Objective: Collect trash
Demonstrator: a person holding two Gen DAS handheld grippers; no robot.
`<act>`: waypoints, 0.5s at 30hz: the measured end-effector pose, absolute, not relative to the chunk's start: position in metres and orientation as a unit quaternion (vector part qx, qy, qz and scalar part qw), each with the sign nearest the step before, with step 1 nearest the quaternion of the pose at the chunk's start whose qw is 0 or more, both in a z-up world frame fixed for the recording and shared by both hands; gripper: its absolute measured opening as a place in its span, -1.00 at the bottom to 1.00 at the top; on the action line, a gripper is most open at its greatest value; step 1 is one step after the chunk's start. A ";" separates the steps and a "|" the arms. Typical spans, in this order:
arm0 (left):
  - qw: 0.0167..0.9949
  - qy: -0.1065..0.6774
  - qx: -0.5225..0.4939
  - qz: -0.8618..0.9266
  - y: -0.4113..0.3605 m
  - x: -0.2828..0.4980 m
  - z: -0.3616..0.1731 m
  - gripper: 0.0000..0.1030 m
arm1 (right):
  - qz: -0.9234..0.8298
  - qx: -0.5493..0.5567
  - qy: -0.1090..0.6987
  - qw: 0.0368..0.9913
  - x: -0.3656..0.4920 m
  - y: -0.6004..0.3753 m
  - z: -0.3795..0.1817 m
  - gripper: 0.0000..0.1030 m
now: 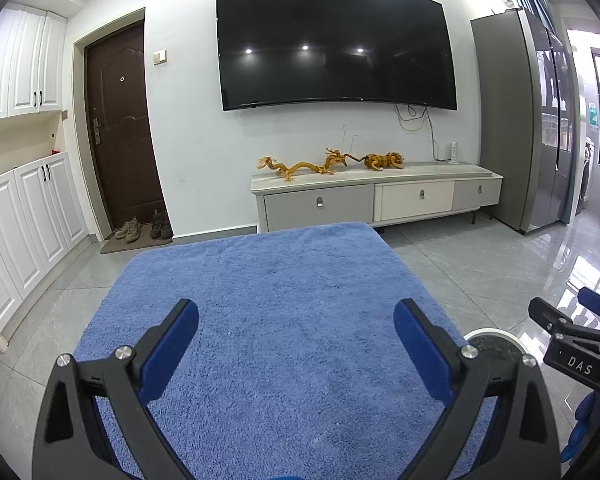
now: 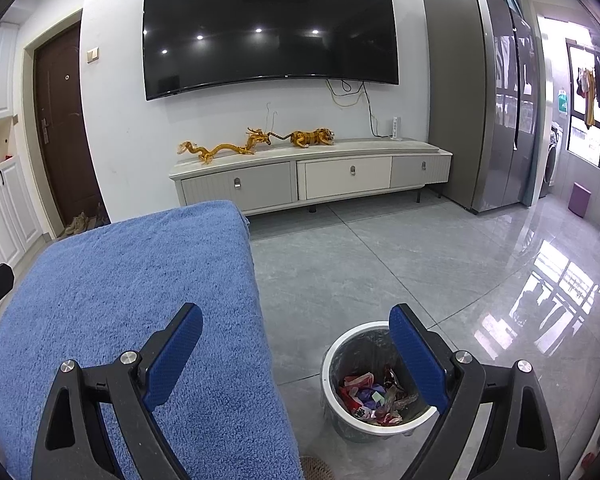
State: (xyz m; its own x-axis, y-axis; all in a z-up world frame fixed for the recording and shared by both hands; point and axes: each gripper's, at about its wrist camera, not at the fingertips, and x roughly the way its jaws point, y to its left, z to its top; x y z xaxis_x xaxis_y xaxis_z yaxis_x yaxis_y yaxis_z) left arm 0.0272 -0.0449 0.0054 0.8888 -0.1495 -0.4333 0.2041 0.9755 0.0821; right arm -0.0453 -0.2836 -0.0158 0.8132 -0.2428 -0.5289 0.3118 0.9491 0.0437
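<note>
Trash [image 2: 374, 398] lay in a crumpled heap of red, white and purplish wrappers at the bottom of the bin [image 2: 342, 344], a white-rimmed bucket with a clear liner, standing on the grey tiled floor [image 2: 400, 264] just beside the right edge of the tabletop [image 2: 140, 280]. We judged the bin was set there so scraps could be carried off the edge and dropped straight down. Blue fleece cover [image 1: 260, 300] draped the tabletop and hung over its sides; we saw no loose scraps on it in either view, so collecting looked done or close to done. We held the left claw [image 1: 296, 344] over the middle of the fleece, its blue pads [image 1: 172, 344] spread wide and nothing between them, not touching the cloth as far as we could tell. We held the right claw [image 2: 296, 356] out past the tabletop's right edge, likewise spread wide and empty, its right finger [image 2: 418, 360] over the bin mouth and its left finger [image 2: 172, 356] over the fleece; that straddle fitted a release position above the bin. In the left view only a sliver of the bin rim [image 1: 492, 334] showed behind the claw's right finger, with the right claw [image 1: 572, 332] beyond it. Farther off stood a low cabinet [image 2: 312, 178] carrying golden figurines [image 2: 256, 142] beneath a wall-mounted TV [image 2: 268, 28], a grey refrigerator [image 2: 480, 100] to the right, all well apart from the work. Any scraps below the near edge would have been hidden from us.
</note>
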 end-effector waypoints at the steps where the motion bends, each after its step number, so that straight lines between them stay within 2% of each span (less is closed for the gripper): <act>1: 0.970 0.218 0.063 -0.091 -0.045 0.027 0.005 0.92 | -0.146 0.064 0.268 0.950 -0.045 -0.284 -0.016 0.83; 15: 0.969 0.220 0.060 -0.093 -0.044 0.029 0.006 0.92 | -0.146 0.064 0.268 0.950 -0.044 -0.283 -0.015 0.84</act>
